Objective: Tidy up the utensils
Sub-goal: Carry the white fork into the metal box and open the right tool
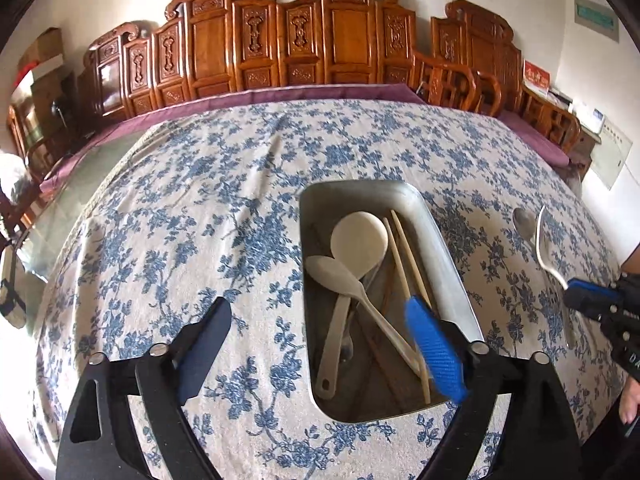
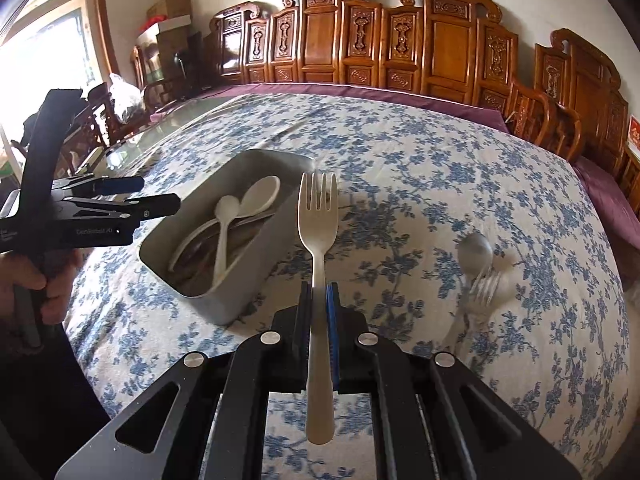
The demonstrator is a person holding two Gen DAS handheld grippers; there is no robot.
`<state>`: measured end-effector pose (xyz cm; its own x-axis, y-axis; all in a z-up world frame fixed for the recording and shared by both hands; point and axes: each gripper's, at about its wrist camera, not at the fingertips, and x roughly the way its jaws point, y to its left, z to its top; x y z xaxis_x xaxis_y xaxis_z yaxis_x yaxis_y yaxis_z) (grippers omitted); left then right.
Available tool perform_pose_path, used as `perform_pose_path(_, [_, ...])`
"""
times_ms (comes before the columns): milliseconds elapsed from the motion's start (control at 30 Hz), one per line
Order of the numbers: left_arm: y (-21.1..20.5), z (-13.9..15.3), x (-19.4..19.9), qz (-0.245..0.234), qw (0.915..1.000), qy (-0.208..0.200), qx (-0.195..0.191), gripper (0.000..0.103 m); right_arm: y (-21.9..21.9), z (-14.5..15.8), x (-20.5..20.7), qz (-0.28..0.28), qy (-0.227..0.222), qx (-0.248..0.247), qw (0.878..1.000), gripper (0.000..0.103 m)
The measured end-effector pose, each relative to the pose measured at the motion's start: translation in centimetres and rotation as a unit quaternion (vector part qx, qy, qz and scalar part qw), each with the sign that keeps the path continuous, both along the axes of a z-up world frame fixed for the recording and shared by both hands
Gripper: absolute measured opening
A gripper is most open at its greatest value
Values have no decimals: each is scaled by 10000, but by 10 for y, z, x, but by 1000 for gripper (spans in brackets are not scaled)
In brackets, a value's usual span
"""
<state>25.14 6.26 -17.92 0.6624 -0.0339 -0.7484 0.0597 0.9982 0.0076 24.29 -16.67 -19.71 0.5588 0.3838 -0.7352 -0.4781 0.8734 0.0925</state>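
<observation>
A metal tray (image 1: 440, 240) (image 2: 256, 264) sits on the blue floral tablecloth and holds two cream spoons (image 1: 348, 276) (image 2: 256, 196), chopsticks (image 1: 404, 252) and darker utensils. My left gripper (image 1: 320, 332) is open and empty, low over the tray's near left side; it also shows in the right wrist view (image 2: 160, 192). My right gripper (image 2: 319, 300) is shut on a cream fork (image 2: 318, 240), held above the cloth just right of the tray; it shows at the right edge of the left wrist view (image 1: 572, 288). A metal spoon (image 2: 474, 252) (image 1: 524, 222) and metal fork (image 2: 486, 286) lie on the cloth to the right.
Carved wooden chairs (image 1: 280, 40) line the table's far side. A purple cloth (image 1: 280, 94) edges the far rim. Boxes (image 2: 172, 12) and a window stand at the left.
</observation>
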Motion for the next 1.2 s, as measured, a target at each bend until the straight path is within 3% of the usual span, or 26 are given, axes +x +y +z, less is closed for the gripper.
perform_pose_path(300, [25, 12, -4, 131, 9997, -166, -103, 95, 37, 10, 6, 191, 2, 99, 9998, 9])
perform_pose_path(700, [70, 17, 1, 596, 9977, -239, -238, 95, 98, 18, 34, 430, -9, 223, 9988, 9])
perform_pose_path(1200, [82, 11, 4, 678, 9971, -145, -302, 95, 142, -26, 84, 173, 489, 188, 9985, 9])
